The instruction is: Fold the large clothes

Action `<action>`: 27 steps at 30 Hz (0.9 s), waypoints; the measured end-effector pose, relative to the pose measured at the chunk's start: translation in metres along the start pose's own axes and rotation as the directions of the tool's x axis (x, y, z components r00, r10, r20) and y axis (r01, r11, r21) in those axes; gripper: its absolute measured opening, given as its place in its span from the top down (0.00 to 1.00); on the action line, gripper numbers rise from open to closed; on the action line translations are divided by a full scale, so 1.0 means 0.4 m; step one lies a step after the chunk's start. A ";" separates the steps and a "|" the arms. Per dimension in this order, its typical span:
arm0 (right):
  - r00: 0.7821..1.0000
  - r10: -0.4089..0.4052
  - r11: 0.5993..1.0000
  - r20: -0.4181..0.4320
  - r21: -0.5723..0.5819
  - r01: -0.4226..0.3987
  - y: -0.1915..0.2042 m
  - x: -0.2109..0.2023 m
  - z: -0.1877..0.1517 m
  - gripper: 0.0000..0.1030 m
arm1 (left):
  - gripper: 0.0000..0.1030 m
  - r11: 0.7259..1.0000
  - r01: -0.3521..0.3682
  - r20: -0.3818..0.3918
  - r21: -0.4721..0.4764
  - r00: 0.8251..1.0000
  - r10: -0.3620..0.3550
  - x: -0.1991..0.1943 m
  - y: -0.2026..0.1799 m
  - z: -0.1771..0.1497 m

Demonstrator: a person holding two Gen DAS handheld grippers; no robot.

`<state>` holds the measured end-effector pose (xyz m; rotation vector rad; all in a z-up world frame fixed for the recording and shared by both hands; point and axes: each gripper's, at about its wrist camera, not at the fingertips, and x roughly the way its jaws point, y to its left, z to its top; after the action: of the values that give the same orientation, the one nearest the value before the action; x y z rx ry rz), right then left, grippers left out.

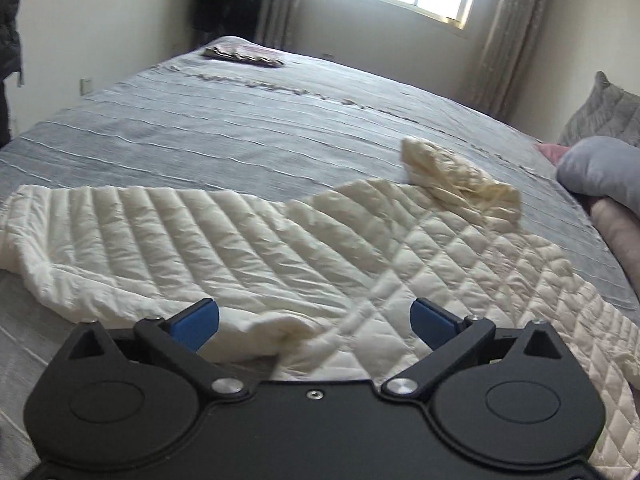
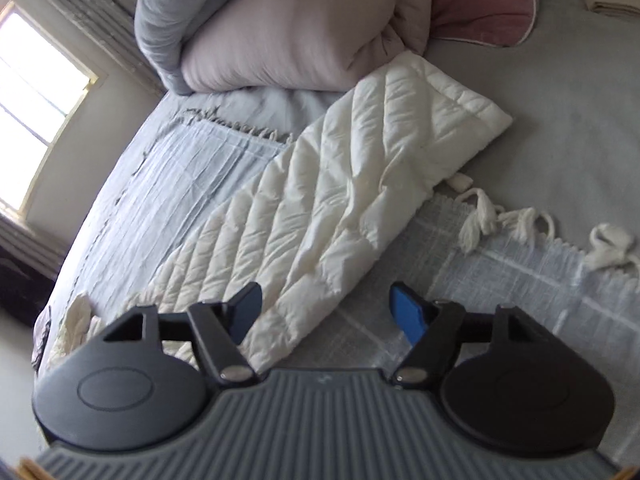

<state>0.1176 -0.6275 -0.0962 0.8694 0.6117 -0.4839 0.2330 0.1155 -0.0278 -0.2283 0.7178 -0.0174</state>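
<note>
Both hand-held grippers, left (image 1: 314, 318) & right (image 2: 326, 312), gape wide w/ nothing held over the cream quilted jacket (image 1: 248, 240) spread on the grey striped bed (image 1: 200, 120); risk: puffy, slick padding prob slips from a shallow pinch, or blue pads snag the bedcover's tassels (image 2: 480, 216).

The bed (image 1: 240, 120) wears a grey striped bedspread; on it lie a cream quilted jacket (image 1: 248, 240), stacked pillows (image 2: 288, 32) and a folded cloth (image 1: 244, 55).

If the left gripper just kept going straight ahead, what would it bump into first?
Most likely the cream quilted jacket on the bed; the open left gripper points right over its near folds, though depth is uncertain.
</note>
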 end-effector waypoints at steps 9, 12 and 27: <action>0.985 0.029 0.986 0.169 -0.166 0.000 0.171 -0.021 0.014 0.94 | 0.00 0.992 0.119 -0.016 -0.042 0.993 -0.120 0.072 -0.038 -0.074; 0.975 0.132 0.947 0.181 -0.312 -0.070 0.317 -0.076 0.003 0.94 | 0.00 0.993 0.116 -0.003 -0.033 0.993 -0.116 0.068 -0.043 -0.078; 0.881 0.254 0.502 -0.399 -0.724 -0.473 0.925 0.038 -0.604 0.90 | 0.00 0.990 0.141 0.018 -0.025 0.990 -0.140 0.059 -0.024 -0.078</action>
<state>0.2861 -0.2258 -0.0216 0.1320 0.7520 0.3308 0.2310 0.0978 -0.0640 -0.3035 0.6854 -0.1404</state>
